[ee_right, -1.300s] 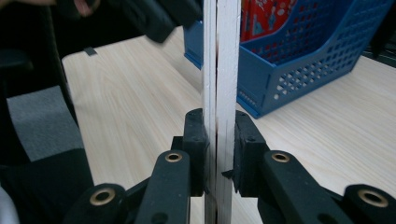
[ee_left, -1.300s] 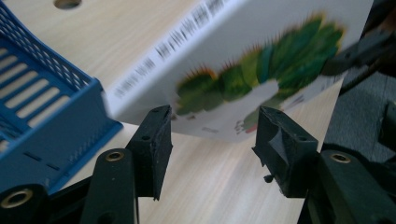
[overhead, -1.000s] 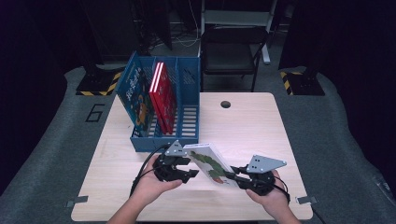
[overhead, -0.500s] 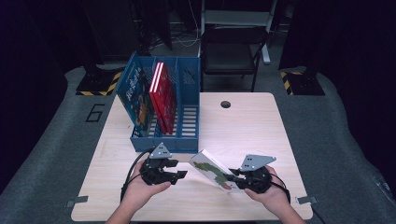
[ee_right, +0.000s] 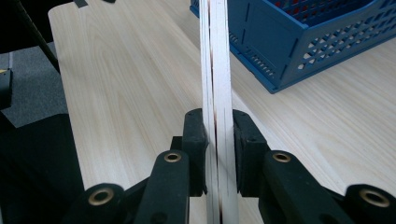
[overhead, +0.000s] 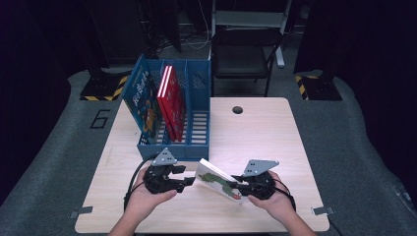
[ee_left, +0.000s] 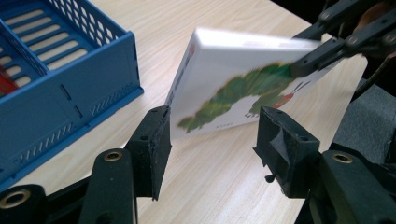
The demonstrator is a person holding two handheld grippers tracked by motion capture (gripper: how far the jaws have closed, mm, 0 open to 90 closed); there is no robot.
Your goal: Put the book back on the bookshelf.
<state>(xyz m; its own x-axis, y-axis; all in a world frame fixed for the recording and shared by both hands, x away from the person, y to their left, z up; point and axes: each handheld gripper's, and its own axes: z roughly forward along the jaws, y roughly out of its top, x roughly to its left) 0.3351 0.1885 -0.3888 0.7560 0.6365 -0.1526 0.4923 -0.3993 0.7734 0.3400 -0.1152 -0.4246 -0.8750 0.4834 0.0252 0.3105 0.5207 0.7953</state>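
Dark room, wooden counter (overhead: 255, 132). Book (overhead: 220, 180) held above counter near front edge, clamped by right hand-held gripper (ee_right: 218, 140); left hand-held gripper (ee_left: 210, 140) spread wide, book's free end just ahead, blue rack (overhead: 196, 147) beyond.

Both grippers are matte black, blocky tools. The left gripper (overhead: 189, 182) and the right gripper (overhead: 236, 186) each carry a grey three-cornered plate on top and trail a black cable looping back past the wrist. The jaws are thick black bars with brass-ringed pivot holes. The person's forearms are bare, without sleeves.
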